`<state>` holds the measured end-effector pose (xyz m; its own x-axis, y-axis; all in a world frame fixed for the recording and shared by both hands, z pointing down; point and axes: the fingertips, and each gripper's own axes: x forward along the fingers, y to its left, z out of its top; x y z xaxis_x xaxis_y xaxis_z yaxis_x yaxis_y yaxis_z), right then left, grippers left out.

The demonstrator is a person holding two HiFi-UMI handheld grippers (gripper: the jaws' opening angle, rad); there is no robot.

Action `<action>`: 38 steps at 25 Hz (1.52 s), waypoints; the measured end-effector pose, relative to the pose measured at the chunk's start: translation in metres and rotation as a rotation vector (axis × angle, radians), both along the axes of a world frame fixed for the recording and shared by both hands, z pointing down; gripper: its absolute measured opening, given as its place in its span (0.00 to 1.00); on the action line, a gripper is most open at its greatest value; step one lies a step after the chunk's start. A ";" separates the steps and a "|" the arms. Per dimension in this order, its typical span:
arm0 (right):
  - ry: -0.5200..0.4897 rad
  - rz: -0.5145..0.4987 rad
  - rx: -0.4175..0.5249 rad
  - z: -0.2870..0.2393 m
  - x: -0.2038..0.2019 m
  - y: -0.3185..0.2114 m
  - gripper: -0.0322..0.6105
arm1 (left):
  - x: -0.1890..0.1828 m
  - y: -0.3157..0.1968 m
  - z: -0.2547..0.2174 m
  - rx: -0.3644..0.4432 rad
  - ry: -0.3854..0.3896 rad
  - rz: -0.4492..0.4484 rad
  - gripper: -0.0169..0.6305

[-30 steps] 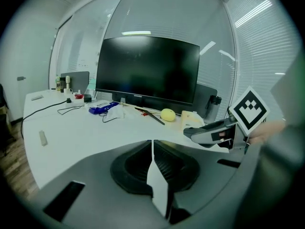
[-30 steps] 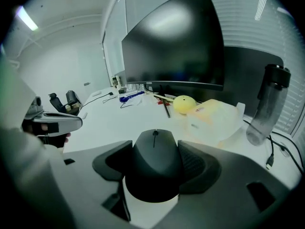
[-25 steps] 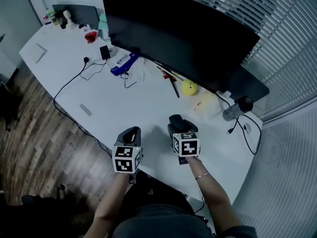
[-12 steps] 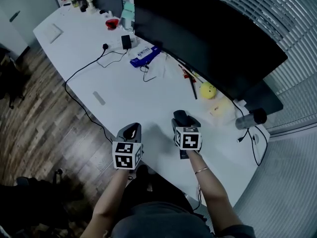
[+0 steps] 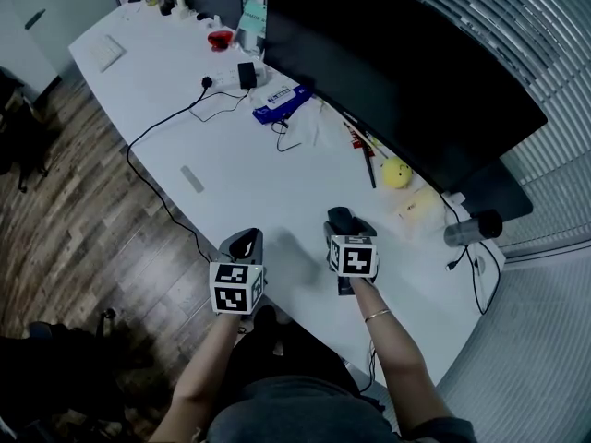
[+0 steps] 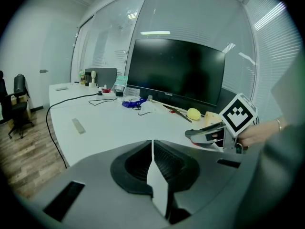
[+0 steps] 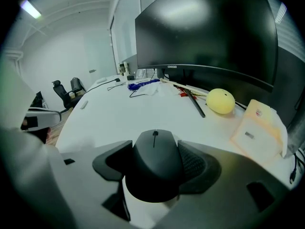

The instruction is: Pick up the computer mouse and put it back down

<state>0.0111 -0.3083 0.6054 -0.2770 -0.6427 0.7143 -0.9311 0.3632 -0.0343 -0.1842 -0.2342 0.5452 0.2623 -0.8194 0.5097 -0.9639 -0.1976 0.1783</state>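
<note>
A black computer mouse [image 7: 156,163] sits between the jaws of my right gripper [image 7: 155,152], which is shut on its sides. In the head view the mouse [image 5: 338,218] pokes out ahead of the right gripper [image 5: 340,227], over the white desk [image 5: 240,183] near its front edge. Whether the mouse touches the desk, I cannot tell. My left gripper [image 6: 152,149] is shut with nothing between its jaws. In the head view the left gripper [image 5: 245,244] hovers at the desk's front edge, a short way left of the right one.
A large dark monitor [image 5: 397,72] stands behind the mouse. A yellow ball [image 5: 396,172], a pale packet [image 5: 416,206] and a grey cylinder [image 5: 466,229] lie at the right. A blue object [image 5: 280,102], a black cable [image 5: 157,127] and a small grey bar [image 5: 192,179] lie further left.
The head view has swung, so the desk and monitor sit further right in the picture. Both grippers keep their places, and the mouse stays in the right one.
</note>
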 end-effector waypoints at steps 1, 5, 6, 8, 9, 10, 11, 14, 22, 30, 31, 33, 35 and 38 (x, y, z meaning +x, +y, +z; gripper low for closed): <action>0.001 0.001 -0.003 0.001 0.000 0.000 0.51 | -0.001 0.000 0.000 0.000 0.002 -0.002 0.07; 0.006 0.008 -0.013 0.005 0.003 -0.002 0.52 | -0.004 0.000 0.003 -0.008 0.006 -0.008 0.07; 0.008 0.010 -0.017 0.006 0.003 -0.001 0.52 | -0.004 0.001 0.004 -0.010 0.006 -0.009 0.07; 0.011 0.010 -0.022 0.008 0.002 -0.001 0.52 | -0.006 0.001 0.004 -0.011 0.006 -0.012 0.07; 0.014 0.010 -0.022 0.008 0.002 -0.001 0.52 | -0.007 0.001 0.004 -0.011 0.006 -0.013 0.07; 0.016 0.010 -0.021 0.008 0.003 -0.001 0.52 | -0.008 0.001 0.005 -0.011 0.006 -0.013 0.07; 0.015 0.008 -0.021 0.008 0.003 -0.001 0.52 | -0.009 0.001 0.005 -0.014 0.006 -0.014 0.07; 0.007 -0.006 -0.025 0.011 0.001 -0.001 0.52 | -0.010 0.001 0.007 -0.020 0.008 -0.017 0.07; 0.012 -0.008 -0.014 0.010 0.001 -0.001 0.53 | -0.007 -0.001 0.006 -0.015 0.012 -0.011 0.07; 0.016 -0.010 -0.001 0.010 0.002 -0.002 0.55 | -0.010 0.001 0.004 -0.010 0.012 -0.009 0.07; 0.012 -0.006 0.004 0.008 0.002 -0.001 0.56 | -0.011 0.001 0.003 -0.008 0.010 -0.007 0.07; 0.003 -0.001 0.018 0.003 0.001 -0.001 0.56 | -0.011 0.001 0.002 -0.005 0.008 -0.003 0.07; -0.009 0.005 0.030 -0.002 0.000 0.001 0.56 | -0.012 0.001 0.001 -0.001 0.006 0.001 0.07; -0.028 0.025 0.054 -0.012 0.001 0.004 0.54 | -0.013 0.001 -0.002 0.009 0.007 0.004 0.07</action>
<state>0.0125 -0.3047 0.5934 -0.2798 -0.6867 0.6709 -0.9388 0.3418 -0.0416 -0.1976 -0.2329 0.5434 0.2691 -0.8229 0.5004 -0.9619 -0.2032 0.1830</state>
